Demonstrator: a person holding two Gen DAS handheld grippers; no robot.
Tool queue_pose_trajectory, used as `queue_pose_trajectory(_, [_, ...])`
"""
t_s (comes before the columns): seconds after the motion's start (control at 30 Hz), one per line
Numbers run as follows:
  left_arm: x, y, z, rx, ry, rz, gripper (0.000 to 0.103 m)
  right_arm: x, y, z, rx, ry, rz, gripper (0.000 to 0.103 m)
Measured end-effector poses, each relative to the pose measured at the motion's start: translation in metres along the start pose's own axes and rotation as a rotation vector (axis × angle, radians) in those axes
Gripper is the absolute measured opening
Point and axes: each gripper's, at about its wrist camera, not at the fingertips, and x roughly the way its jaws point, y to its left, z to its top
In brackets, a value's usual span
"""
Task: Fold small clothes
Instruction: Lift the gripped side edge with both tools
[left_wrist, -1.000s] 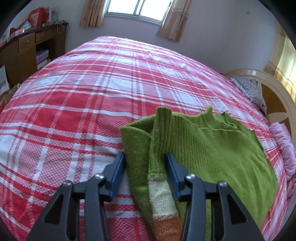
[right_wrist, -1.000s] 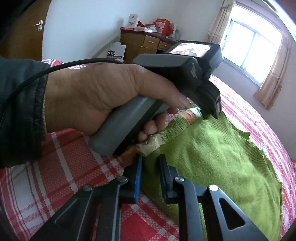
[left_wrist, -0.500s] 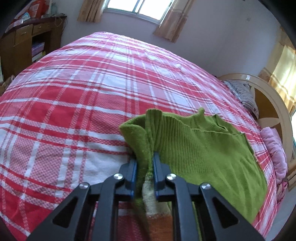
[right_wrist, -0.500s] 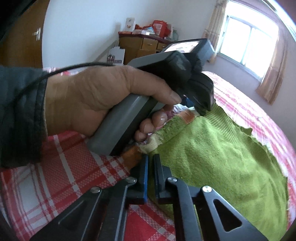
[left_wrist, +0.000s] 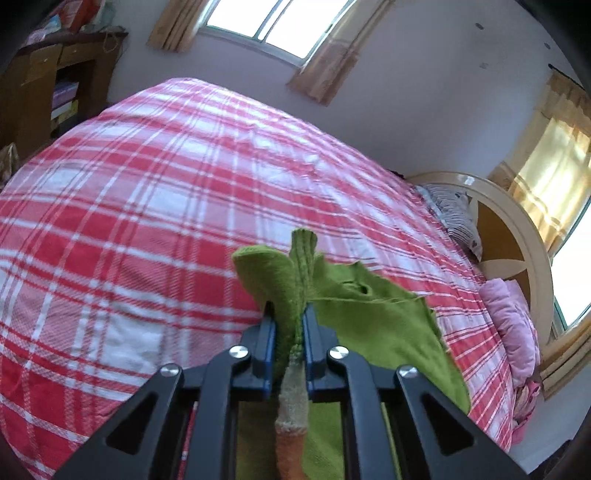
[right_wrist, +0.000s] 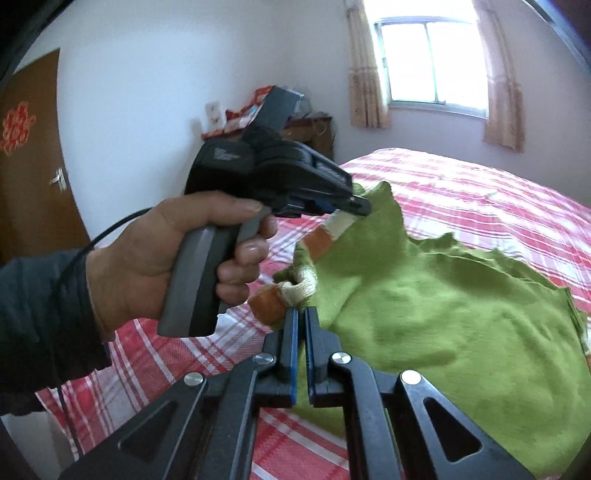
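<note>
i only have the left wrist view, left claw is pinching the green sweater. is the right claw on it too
observer: Yes, the right claw is shut on the edge of the green sweater, beside its orange and cream band.
operator: where is it relative to my grip
observer: Close. The left claw pinches the same striped edge just beyond it and higher up.
operator: is the whole sweater off the bed
observer: No, only that edge is lifted. The body lies on the plaid bed cover.

Red-and-white checked bedspread (left_wrist: 147, 206), curtained window (right_wrist: 430, 62), wooden door (right_wrist: 29, 155), cluttered wooden cabinet (left_wrist: 40, 88) — round cream headboard (left_wrist: 509, 236), pink pillow (left_wrist: 511, 325).
</note>
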Motion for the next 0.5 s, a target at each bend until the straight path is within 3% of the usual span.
queue_pose_trajectory(0.3, [0.010,-0.036,0.001,-0.014,-0.007,-0.013,0.011,-0.039,-0.036,-0.010,0.101,-0.072,0.016,0.002])
queue_pose_trajectory(0.5, [0.021,-0.070,0.006,0.010,0.008,-0.059,0.011,-0.066,-0.068,-0.014,0.154,-0.112,0.011,0.002])
